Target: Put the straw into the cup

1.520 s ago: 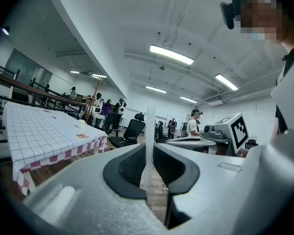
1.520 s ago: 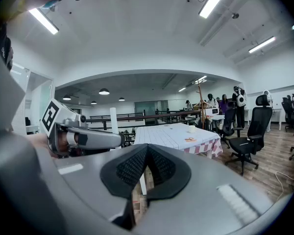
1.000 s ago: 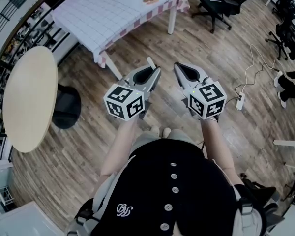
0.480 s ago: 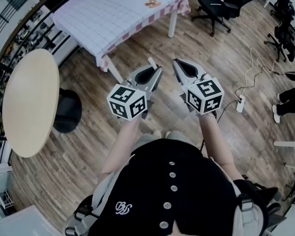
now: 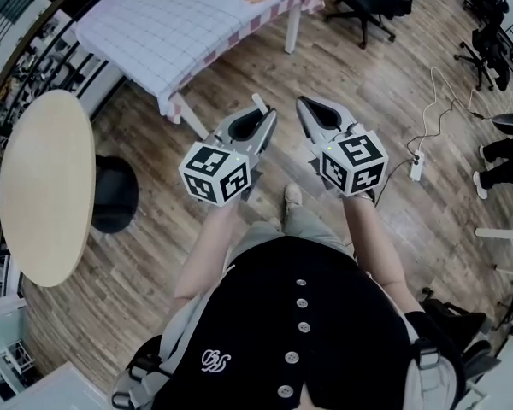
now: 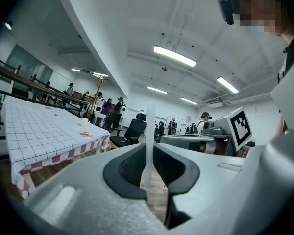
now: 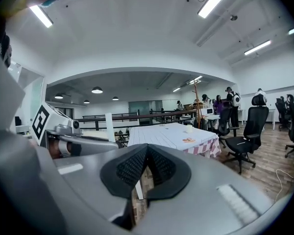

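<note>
The left tool is clamped on the white straw, the right tool is closed on nothing, and the cup stands far off on the checked surface, so pickup looks done and 2 steps, approach and insertion, are left.

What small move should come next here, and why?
Probably step closer to the checkered table. The left gripper already clamps the straw, but the cup stands far off on that table, seemingly out of reach.
</note>
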Available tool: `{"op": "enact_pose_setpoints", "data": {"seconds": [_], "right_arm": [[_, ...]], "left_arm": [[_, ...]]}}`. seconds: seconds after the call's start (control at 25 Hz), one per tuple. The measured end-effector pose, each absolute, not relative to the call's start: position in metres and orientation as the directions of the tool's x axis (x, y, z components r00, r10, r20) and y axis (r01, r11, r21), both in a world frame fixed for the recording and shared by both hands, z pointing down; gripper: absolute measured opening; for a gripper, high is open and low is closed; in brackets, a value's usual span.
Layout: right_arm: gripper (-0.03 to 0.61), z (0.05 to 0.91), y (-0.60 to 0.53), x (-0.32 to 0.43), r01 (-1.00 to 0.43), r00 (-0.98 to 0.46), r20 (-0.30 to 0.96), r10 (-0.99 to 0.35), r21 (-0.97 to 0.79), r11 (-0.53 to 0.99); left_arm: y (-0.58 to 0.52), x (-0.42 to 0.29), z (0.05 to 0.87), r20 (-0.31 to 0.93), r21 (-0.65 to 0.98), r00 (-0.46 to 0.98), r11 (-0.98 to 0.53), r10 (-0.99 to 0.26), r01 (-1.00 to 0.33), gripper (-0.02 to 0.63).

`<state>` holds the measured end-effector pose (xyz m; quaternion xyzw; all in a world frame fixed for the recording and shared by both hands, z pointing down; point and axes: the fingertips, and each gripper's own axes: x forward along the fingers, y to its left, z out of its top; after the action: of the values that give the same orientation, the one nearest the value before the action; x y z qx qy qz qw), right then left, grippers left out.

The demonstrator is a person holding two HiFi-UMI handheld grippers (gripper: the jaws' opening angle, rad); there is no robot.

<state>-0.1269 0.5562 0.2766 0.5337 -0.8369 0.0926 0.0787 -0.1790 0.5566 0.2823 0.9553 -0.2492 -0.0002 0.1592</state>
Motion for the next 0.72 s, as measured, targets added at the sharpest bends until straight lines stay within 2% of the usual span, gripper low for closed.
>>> {"op": "enact_pose_setpoints", "data": {"seconds": [0.4, 0.72], "right_arm": [[0.000, 0.312, 0.476, -0.088, -0.887, -0.460, 0.239, -0.855, -0.083, 0.454], [0.000, 0.297, 0.378, -0.027, -0.868, -0.494, 0.230, -0.838, -0.065, 0.493]], "left_arm": [[0.476, -0.136, 0.308, 0.096, 0.245, 0.853, -0.818, -0.513, -0.520, 0.046], [0.377, -0.076, 0.292, 0.070, 0.261, 0.837, -0.800, -0.543, -0.541, 0.046]]}}
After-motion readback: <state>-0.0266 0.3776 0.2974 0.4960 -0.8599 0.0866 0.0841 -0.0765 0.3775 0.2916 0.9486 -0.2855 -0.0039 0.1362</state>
